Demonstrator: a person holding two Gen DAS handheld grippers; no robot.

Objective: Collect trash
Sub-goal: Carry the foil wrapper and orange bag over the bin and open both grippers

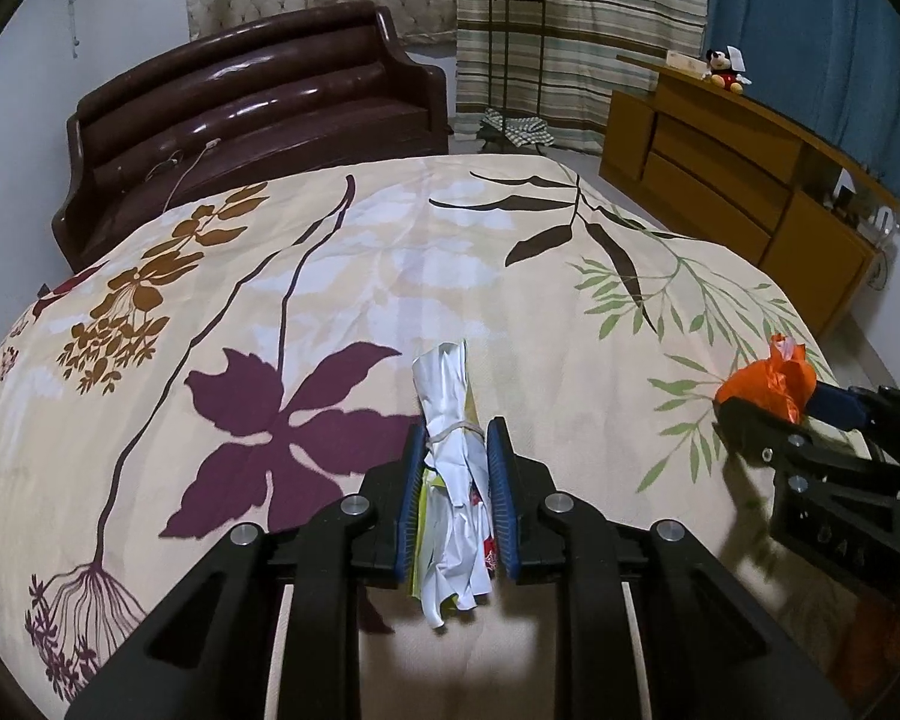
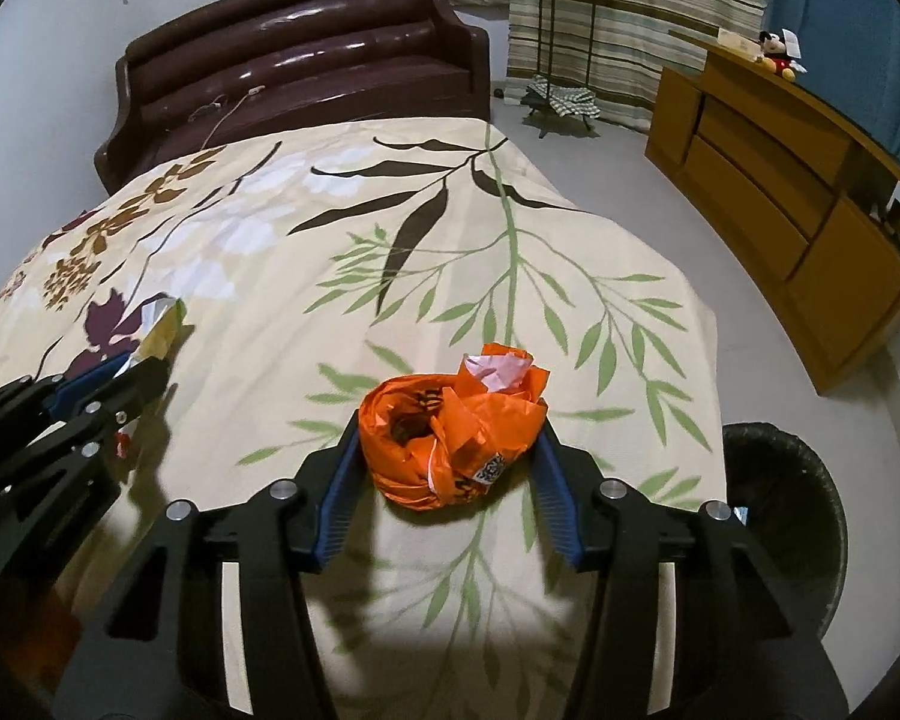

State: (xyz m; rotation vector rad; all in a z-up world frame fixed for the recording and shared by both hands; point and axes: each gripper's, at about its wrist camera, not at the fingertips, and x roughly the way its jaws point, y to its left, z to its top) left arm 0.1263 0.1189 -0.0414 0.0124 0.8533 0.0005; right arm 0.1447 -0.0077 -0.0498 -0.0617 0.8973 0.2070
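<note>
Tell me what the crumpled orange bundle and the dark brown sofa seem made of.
Crumpled orange bundle: thin glossy plastic film, probably a bag; it creases sharply and carries print. Dark brown sofa: shiny leather or vinyl, judging by bright highlights; which one is unclear.

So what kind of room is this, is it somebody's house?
Probably a living room at home: a brown sofa, curtains, a wooden sideboard with a soft toy, and a flowery cloth over a table.
</note>
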